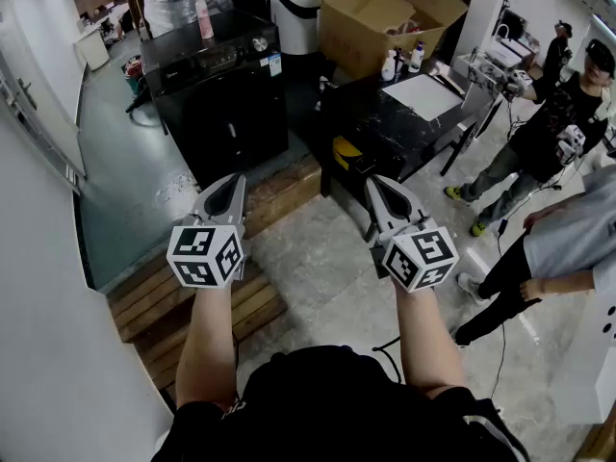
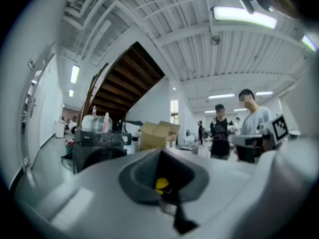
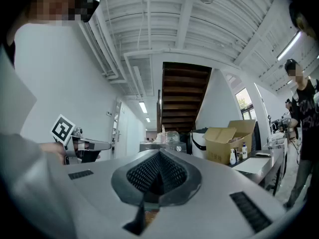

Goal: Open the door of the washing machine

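The black washing machine (image 1: 217,85) stood on the grey floor just past the far edge of a wooden pallet (image 1: 231,301), with its door closed. A small white-and-blue sticker (image 1: 274,64) sat at its front's upper right corner, the print too small to read. A pink bottle (image 1: 204,15) stood on its top. Short of it, the left gripper (image 1: 231,183) and right gripper (image 1: 378,186) were level, both clenched on nothing.

A wooden pallet (image 1: 245,308) lies on grey floor tiles (image 1: 322,268).
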Available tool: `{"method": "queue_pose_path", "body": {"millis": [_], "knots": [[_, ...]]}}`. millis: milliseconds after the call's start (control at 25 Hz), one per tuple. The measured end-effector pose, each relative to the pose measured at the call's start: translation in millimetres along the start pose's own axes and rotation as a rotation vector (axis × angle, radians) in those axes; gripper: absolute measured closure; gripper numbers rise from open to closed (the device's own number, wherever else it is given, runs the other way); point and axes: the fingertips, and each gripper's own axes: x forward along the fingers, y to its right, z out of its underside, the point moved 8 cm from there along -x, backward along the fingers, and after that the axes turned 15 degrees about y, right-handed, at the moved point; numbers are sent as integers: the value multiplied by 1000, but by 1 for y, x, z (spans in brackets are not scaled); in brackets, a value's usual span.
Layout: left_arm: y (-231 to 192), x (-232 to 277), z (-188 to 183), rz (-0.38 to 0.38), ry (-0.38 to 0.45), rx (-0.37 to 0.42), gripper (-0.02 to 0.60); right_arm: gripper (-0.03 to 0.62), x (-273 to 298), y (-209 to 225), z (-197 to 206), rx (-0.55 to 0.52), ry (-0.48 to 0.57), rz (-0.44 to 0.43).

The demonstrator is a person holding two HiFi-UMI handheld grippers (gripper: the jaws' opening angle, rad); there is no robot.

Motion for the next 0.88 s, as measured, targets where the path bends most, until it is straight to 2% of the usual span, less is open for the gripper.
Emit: {"method": "queue_pose_path", "body": {"millis": [880], "knots": [[64,16,14,-11,-32,-5,572,602,-48,52,-8,62,18,10]]}}
